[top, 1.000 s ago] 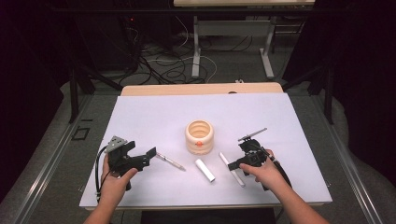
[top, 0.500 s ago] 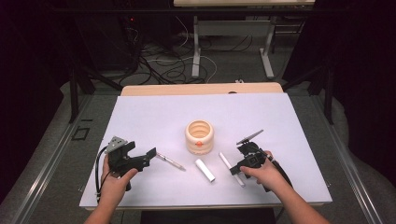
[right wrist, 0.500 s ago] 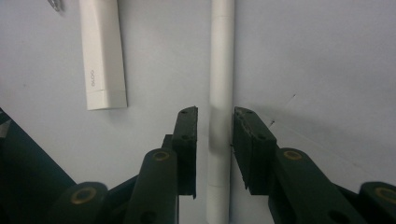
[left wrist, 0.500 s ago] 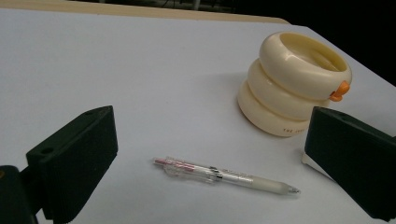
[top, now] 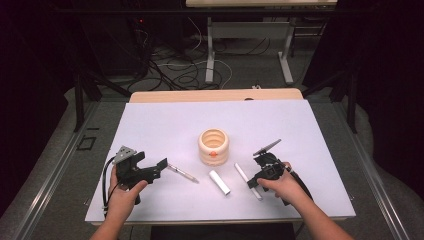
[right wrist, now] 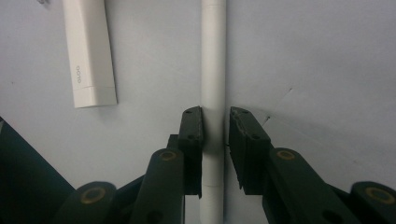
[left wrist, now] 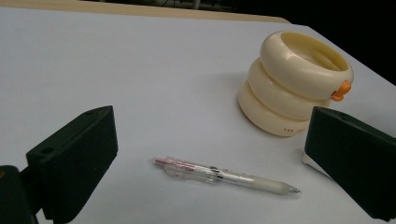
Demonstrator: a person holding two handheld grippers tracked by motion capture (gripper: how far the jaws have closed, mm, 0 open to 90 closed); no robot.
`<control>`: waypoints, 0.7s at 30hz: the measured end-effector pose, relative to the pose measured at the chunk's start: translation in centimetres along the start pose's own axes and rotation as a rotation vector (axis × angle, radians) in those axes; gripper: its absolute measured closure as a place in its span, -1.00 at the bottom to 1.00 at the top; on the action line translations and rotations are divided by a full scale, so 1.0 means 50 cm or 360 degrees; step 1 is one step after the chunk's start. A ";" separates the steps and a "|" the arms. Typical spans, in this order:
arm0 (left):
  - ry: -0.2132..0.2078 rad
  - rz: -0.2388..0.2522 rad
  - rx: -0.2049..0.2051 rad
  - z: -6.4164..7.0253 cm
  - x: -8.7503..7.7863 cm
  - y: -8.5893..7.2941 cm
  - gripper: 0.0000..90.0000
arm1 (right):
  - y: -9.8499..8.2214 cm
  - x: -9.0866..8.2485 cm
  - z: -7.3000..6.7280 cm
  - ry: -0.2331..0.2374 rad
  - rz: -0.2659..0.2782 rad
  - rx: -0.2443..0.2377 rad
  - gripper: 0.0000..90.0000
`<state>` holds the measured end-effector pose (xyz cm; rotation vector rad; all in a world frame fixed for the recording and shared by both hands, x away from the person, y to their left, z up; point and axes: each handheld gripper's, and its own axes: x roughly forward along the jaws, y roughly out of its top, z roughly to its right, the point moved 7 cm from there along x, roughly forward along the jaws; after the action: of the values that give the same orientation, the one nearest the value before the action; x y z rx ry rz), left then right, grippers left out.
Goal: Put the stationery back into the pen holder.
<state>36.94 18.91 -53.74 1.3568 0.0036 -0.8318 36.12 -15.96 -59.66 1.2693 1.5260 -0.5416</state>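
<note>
A long thin white stick [top: 244, 175] lies on the white table, running between the jaws of my right gripper [top: 253, 183]. In the right gripper view the stick [right wrist: 214, 70] touches one pad [right wrist: 192, 135], with a sliver of gap at the other; the right gripper [right wrist: 215, 114] has just been closing its jaws. A short white tube [top: 219, 182] [right wrist: 88, 56] lies beside it. My left gripper [top: 152, 167] [left wrist: 210, 121] stands open, and a clear pen [top: 183, 173] [left wrist: 224, 175] lies on the table ahead of its jaws.
A cream ringed holder [top: 213, 146] [left wrist: 294, 84] with an orange tab stands at the table's middle. The white table sheet [top: 165, 125] ends near both hands at the front edge. Cables and desk legs [top: 210, 50] are on the floor beyond.
Both hands keep their places. The right gripper's jaws look slightly narrower around the long white stick. The objects on the table have not shifted.
</note>
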 end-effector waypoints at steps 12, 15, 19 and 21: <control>-0.0001 -0.0004 -0.0003 0.000 0.000 -0.001 -0.94 | 0.001 0.002 0.001 0.0050 -0.0014 0.0081 0.74; 0.0003 -0.0002 -0.0006 -0.001 -0.001 0.000 -0.94 | 0.001 0.001 0.002 0.0057 -0.0021 0.0097 0.74; 0.0007 -0.0002 -0.0011 -0.002 0.000 0.000 -0.94 | 0.001 0.001 0.002 0.0060 -0.0020 0.0099 0.74; 0.0006 0.0003 -0.0003 -0.002 0.001 0.000 -0.94 | 0.001 0.001 0.002 0.0062 -0.0020 0.0100 0.74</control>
<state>37.02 18.98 -53.77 1.3567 0.0063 -0.8274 36.20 -16.00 -59.74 1.3259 1.5610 -0.5796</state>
